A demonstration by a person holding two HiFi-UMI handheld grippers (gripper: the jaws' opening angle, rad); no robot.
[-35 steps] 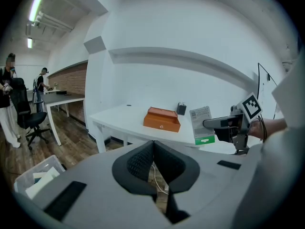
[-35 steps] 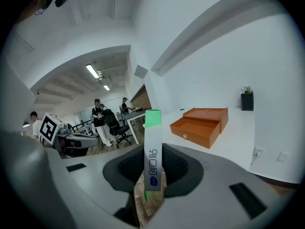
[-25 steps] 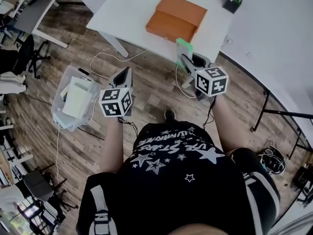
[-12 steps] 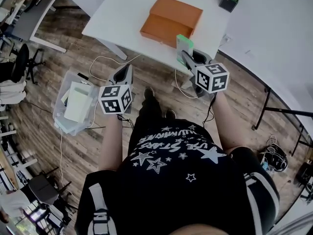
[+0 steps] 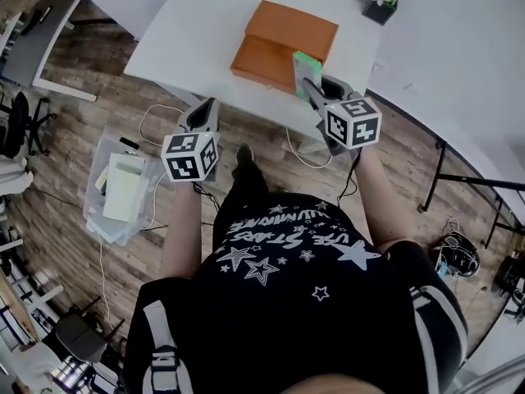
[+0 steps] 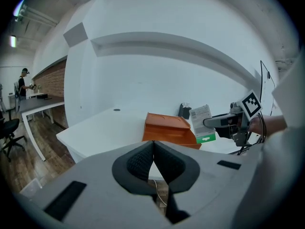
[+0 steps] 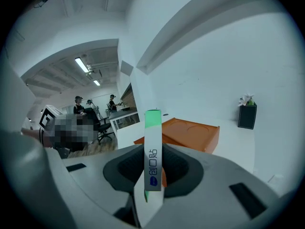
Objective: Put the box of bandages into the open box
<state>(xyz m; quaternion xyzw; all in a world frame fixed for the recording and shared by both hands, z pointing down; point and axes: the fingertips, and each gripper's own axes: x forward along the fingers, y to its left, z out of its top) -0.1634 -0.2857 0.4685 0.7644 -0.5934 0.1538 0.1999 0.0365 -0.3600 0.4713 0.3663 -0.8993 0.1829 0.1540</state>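
Note:
My right gripper point(image 5: 308, 87) is shut on the box of bandages point(image 5: 306, 71), a slim white box with a green end, held upright near the front edge of the white table point(image 5: 205, 31). In the right gripper view the box of bandages point(image 7: 153, 154) stands clamped between the dark pads. The orange open box point(image 5: 283, 43) sits on the table just beyond and left of it; the same orange box point(image 7: 190, 134) shows ahead in the right gripper view. My left gripper point(image 5: 207, 112) hangs over the wooden floor, left of the table edge, its jaws shut with nothing between them point(image 6: 153, 162).
A small dark pot with a flower point(image 5: 380, 3) stands at the table's far right. A clear plastic bin point(image 5: 121, 189) with papers sits on the floor at left. Cables point(image 5: 160, 109) lie on the floor. Office chairs and desks stand at far left.
The person has stepped toward the table; both grippers moved forward, and the bandage box now sits closer to the orange box.

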